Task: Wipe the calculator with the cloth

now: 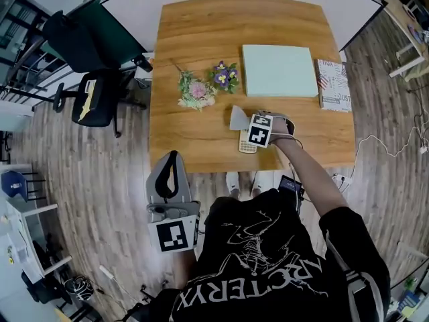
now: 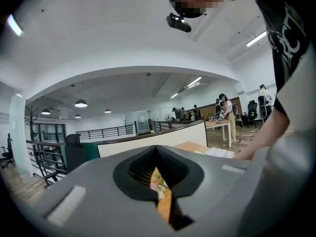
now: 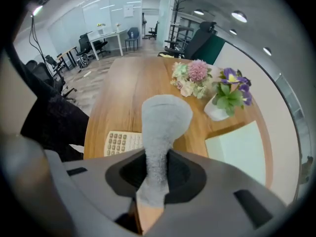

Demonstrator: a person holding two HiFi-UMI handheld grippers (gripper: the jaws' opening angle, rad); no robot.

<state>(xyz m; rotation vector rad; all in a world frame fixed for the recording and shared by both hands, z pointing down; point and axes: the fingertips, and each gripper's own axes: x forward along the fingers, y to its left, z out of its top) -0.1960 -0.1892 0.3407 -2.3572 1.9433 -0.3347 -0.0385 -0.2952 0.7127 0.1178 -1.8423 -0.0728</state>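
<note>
A beige calculator [image 1: 247, 143] lies near the front edge of the wooden table [image 1: 201, 25]. My right gripper [image 1: 247, 125] hovers just over it, shut on a grey cloth [image 1: 238, 119] that sticks out ahead of the jaws. In the right gripper view the cloth [image 3: 163, 125] rises from the right gripper [image 3: 155, 169], and the calculator's keys [image 3: 121, 143] show to its left. My left gripper [image 1: 173, 158] is held off the table, in front of its near edge, jaws together with nothing in them. In its own view the left gripper [image 2: 159, 181] shows only a thin slit.
Two small flower bunches [image 1: 196, 90] [image 1: 226, 76] stand mid-table beyond the calculator. A pale green flat box [image 1: 279, 70] and a printed booklet [image 1: 334, 84] lie at the back right. A black office chair [image 1: 100, 97] stands left of the table.
</note>
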